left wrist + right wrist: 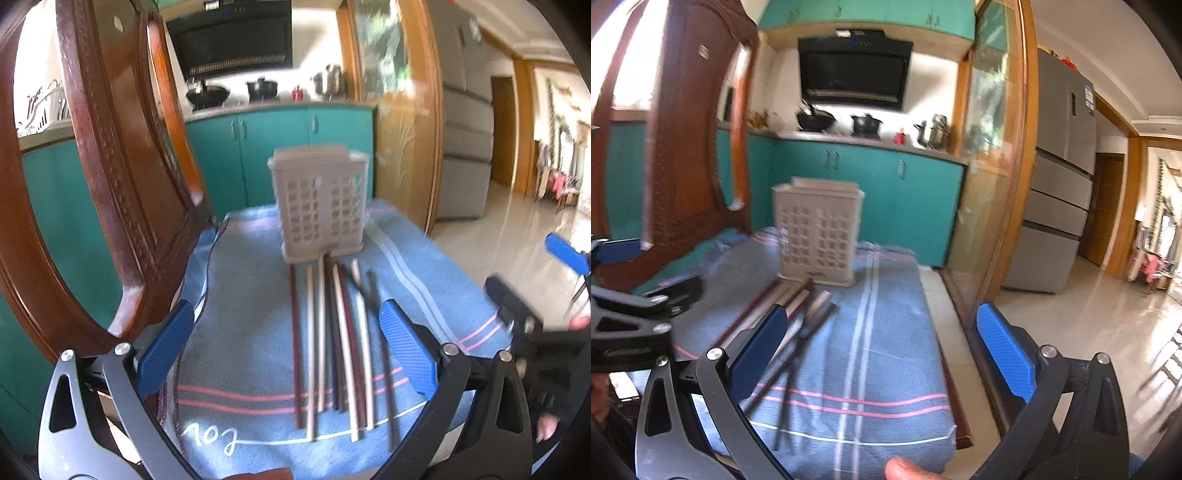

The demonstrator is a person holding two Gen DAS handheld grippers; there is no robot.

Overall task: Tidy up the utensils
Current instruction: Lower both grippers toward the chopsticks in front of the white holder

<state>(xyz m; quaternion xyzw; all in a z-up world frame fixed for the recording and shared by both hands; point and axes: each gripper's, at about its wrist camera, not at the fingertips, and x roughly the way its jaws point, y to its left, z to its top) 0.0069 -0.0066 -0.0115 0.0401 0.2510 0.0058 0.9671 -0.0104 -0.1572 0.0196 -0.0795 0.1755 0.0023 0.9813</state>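
The chopsticks (334, 343) lie side by side on the blue striped towel (243, 325), their far tips just in front of the perforated grey chopstick holder (319, 205), which stands upright at the towel's far end. The left gripper (286, 350) hovers over the row with its blue pads wide apart and nothing between them. The right gripper (881, 349), also spread and empty, sits off to the right of the pile. Both views are motion-blurred, so the exact count of sticks is hard to tell; it looks like about eight. The risk from here is a pinch on closely packed sticks: closing on one could catch or roll its neighbours. The light holder might also tip if bumped.
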